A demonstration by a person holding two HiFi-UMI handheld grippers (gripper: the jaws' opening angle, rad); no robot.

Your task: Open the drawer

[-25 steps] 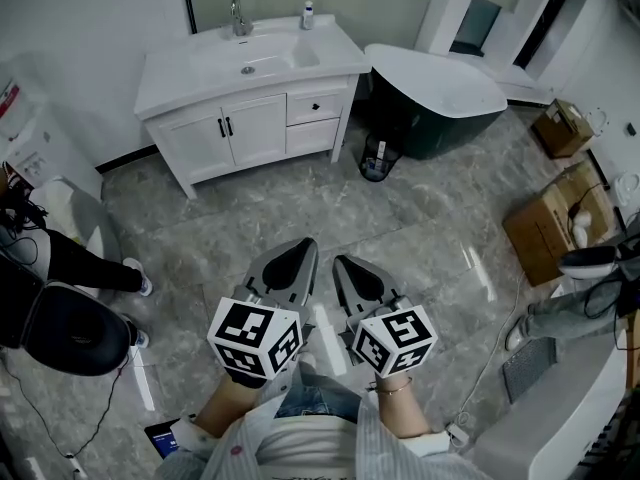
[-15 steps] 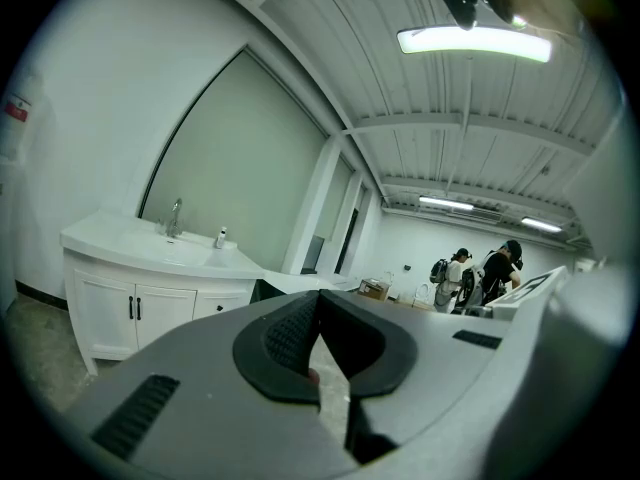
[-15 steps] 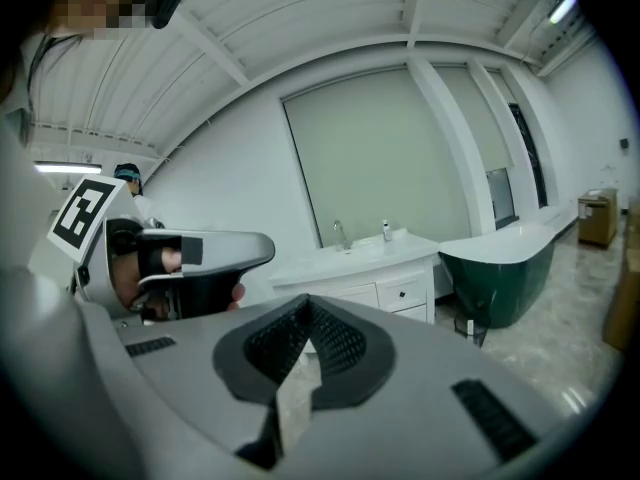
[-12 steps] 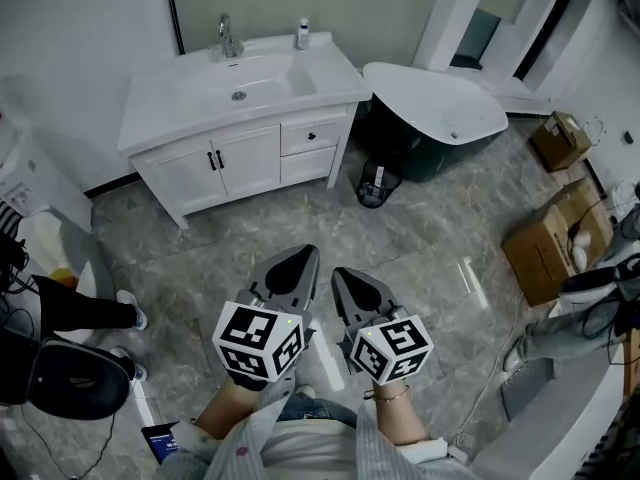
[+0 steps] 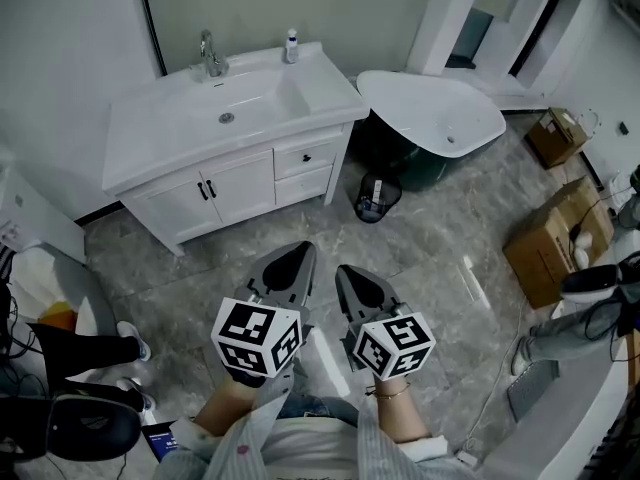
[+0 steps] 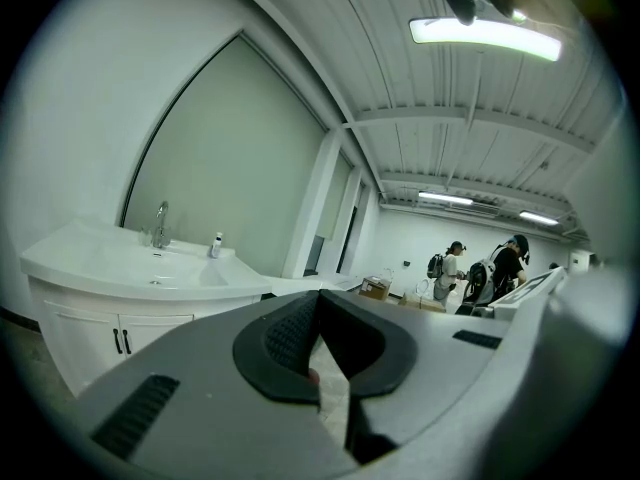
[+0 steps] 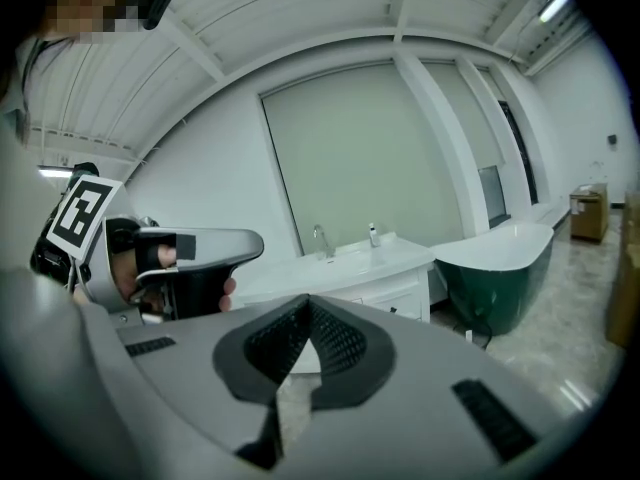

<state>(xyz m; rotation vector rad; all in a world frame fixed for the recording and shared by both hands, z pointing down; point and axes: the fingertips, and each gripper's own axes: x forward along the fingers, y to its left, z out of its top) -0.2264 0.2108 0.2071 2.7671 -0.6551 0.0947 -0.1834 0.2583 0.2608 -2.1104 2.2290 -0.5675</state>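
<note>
White glossy stone or ceramic forms the vanity top (image 5: 330, 83), with a rectangular basin (image 5: 235, 108) sunk into it and a small round drain at its bottom. A chrome faucet (image 5: 209, 55) and a small white bottle (image 5: 291, 45) stand at the back edge. The cabinet below is white panelled wood. It has two doors (image 5: 215, 190) with slim dark handles. To their right are the top drawer (image 5: 305, 156), which carries a dark knob, and the lower drawer (image 5: 309, 183). Both drawers sit shut, flush with the cabinet front.

Beside the vanity stands an oval bathtub (image 5: 440, 108), smooth white inside and dark green outside. A black wire waste bin (image 5: 372, 197) stands on the floor between the two. Its contents cannot be made out. An open cardboard box (image 5: 540, 238) at the right holds pale items. A second box (image 5: 558, 133) lies beyond it.

The floor (image 5: 250, 248) is grey, marble-veined, polished tile.

The left gripper (image 5: 289, 266) and right gripper (image 5: 361, 286) are held side by side over the floor, well apart from the drawer. Each has grey shells and black ribbed pads. On both, the jaws meet at the tips with nothing between them.
</note>
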